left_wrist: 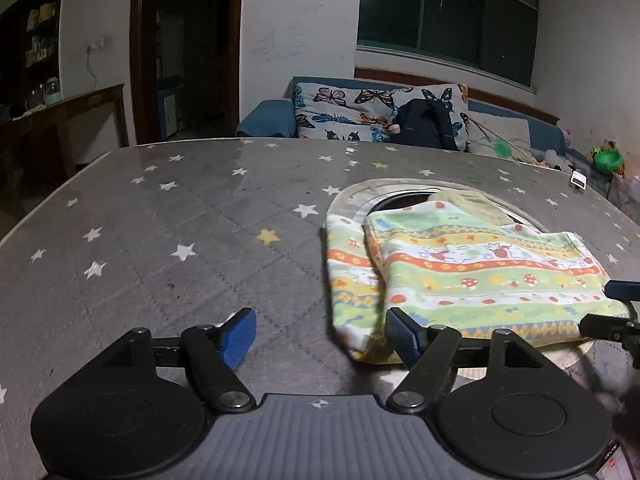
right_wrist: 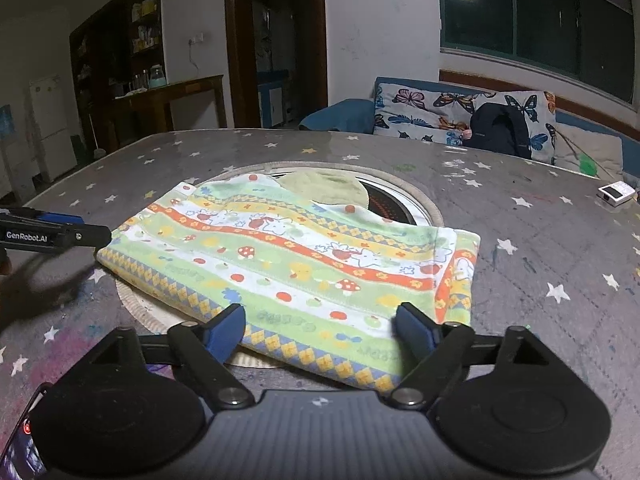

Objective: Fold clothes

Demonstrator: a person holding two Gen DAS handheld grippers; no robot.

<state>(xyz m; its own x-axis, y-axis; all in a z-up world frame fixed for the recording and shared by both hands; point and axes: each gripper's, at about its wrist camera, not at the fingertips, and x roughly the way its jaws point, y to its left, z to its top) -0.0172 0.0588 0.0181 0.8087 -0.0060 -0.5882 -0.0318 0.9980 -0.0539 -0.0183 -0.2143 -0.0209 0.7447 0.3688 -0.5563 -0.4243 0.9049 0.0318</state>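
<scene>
A folded child's garment (left_wrist: 472, 276) with green, orange and yellow stripes, mushrooms and rabbits lies flat on the grey star-print table (left_wrist: 180, 208). It also shows in the right wrist view (right_wrist: 304, 264). My left gripper (left_wrist: 322, 334) is open and empty, just left of the garment's near left corner. My right gripper (right_wrist: 320, 330) is open over the garment's near edge, holding nothing. The left gripper's side shows at the left of the right wrist view (right_wrist: 52, 234).
The garment covers a round inset burner (right_wrist: 396, 200) with a pale ring mat in the table's middle. A small white device (right_wrist: 616, 193) lies at the table's far right. A sofa with butterfly cushions (left_wrist: 360, 114) and a dark backpack (right_wrist: 500, 130) stands behind the table.
</scene>
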